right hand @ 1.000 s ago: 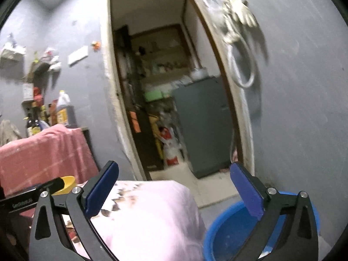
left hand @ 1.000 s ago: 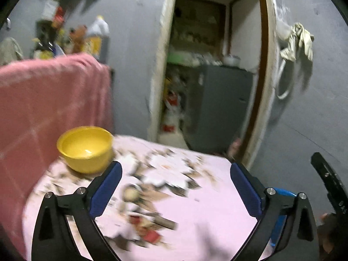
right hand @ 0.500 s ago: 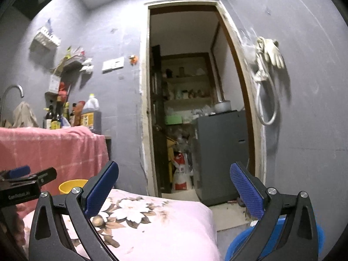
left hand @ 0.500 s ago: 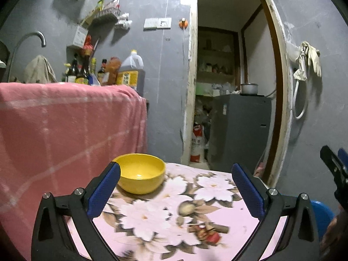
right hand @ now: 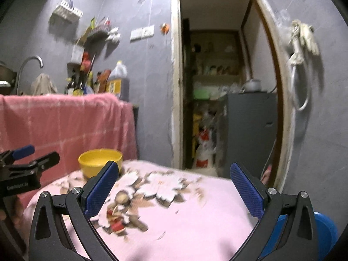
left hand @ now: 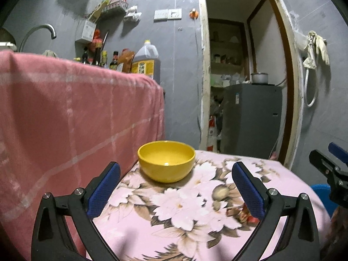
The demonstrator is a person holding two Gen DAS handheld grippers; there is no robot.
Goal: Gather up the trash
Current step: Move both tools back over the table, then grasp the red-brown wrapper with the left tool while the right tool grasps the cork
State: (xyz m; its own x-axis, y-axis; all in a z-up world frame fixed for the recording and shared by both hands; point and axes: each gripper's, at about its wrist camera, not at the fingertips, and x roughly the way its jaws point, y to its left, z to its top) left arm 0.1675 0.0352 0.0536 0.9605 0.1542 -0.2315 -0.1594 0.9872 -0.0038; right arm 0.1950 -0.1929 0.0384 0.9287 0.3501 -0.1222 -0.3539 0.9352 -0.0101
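Note:
A small table under a pink floral cloth (left hand: 152, 235) holds a yellow bowl (left hand: 166, 161) at its far left; the bowl also shows in the right wrist view (right hand: 99, 161). Small trash scraps, red and brown, lie on the cloth (left hand: 246, 214), and they show in the right wrist view (right hand: 116, 220). My left gripper (left hand: 176, 187) is open and empty, above the cloth in front of the bowl. My right gripper (right hand: 174, 190) is open and empty, over the cloth's right part. A blue bin (right hand: 324, 232) stands on the floor right of the table.
A counter draped in a pink checked cloth (left hand: 65, 119) stands left of the table, with bottles (left hand: 145, 61) and a tap on it. An open doorway (left hand: 243, 82) with a grey cabinet lies behind. Gloves hang on the grey wall at right (left hand: 315, 47).
Both grippers have tilted up and drawn level with the table, so the views now look across it toward the wall. The bowl sits nearer the middle of the left view. Jaws stayed open.

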